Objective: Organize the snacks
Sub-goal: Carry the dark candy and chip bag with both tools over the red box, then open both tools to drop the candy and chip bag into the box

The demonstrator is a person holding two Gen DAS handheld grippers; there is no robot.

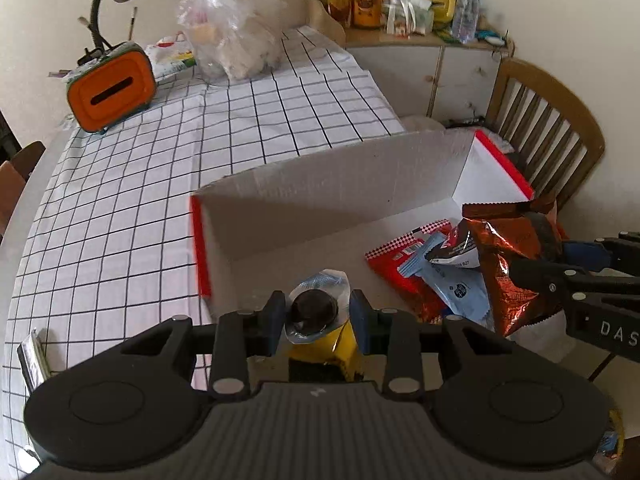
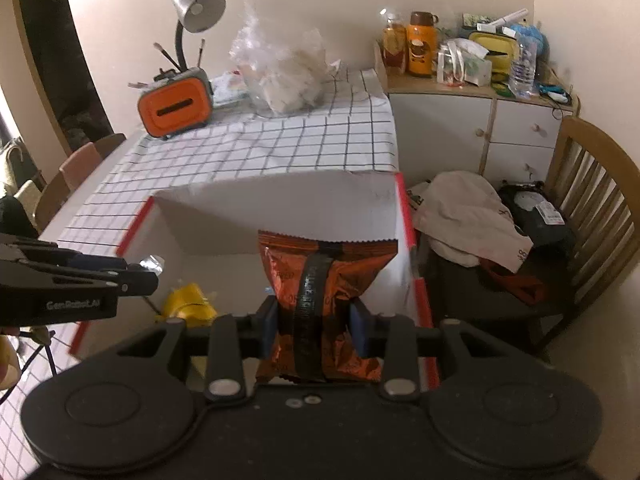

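Both packets judged light, crinkly, crushable; right gripper clamps the foil bag mid-body; left gripper pinches the yellow packet near its top.

Left tongs angled downward, pads clamped on a yellow snack packet; right tongs likewise tilted down, pinching a copper-brown chip bag.

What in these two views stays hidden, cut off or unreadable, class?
- Yellow packet: its lower half is hidden behind the left gripper in the left view.
- Orange bag: its print is too crumpled and blurred to read in the right view, and the right gripper covers its base.
- Red pack: mostly buried under the blue sachet.
- Box: its near wall lies behind the grippers in both views.
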